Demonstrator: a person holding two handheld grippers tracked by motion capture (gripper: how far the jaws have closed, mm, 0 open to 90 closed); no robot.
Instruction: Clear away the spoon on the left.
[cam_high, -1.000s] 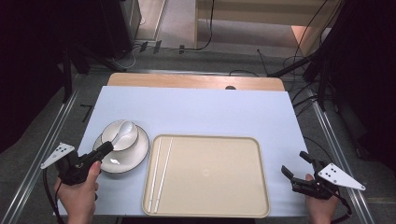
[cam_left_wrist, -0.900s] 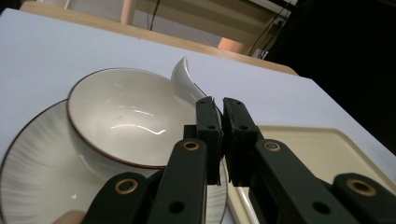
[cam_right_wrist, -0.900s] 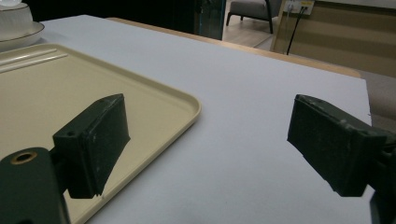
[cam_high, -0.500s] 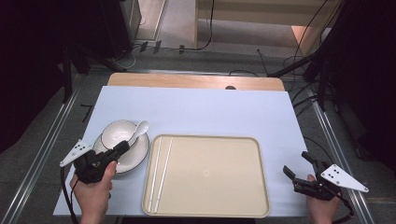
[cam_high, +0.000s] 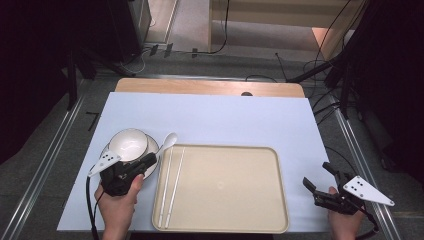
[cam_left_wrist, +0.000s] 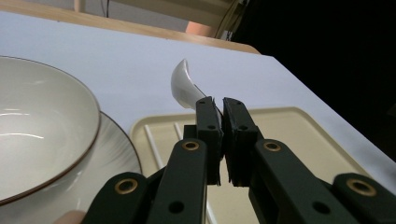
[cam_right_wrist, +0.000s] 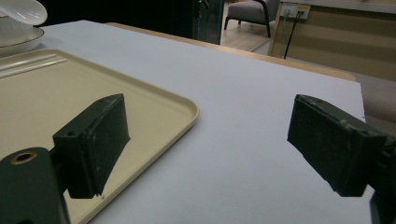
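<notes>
One spoon (cam_left_wrist: 187, 86), one bowl (cam_high: 128, 144) on one saucer (cam_high: 151, 148), two chopsticks (cam_high: 170, 185) and one tray (cam_high: 235, 220) lie on my table (cam_high: 210, 115). My left gripper (cam_high: 148, 160) has its jaws clamped on the white spoon's handle; the spoon juts beyond them, between the bowl at left and the tray at right, above the tray's far left corner. My right gripper (cam_high: 317, 176) hovers near the tray's right edge, jaws wide apart, holding nothing.
</notes>
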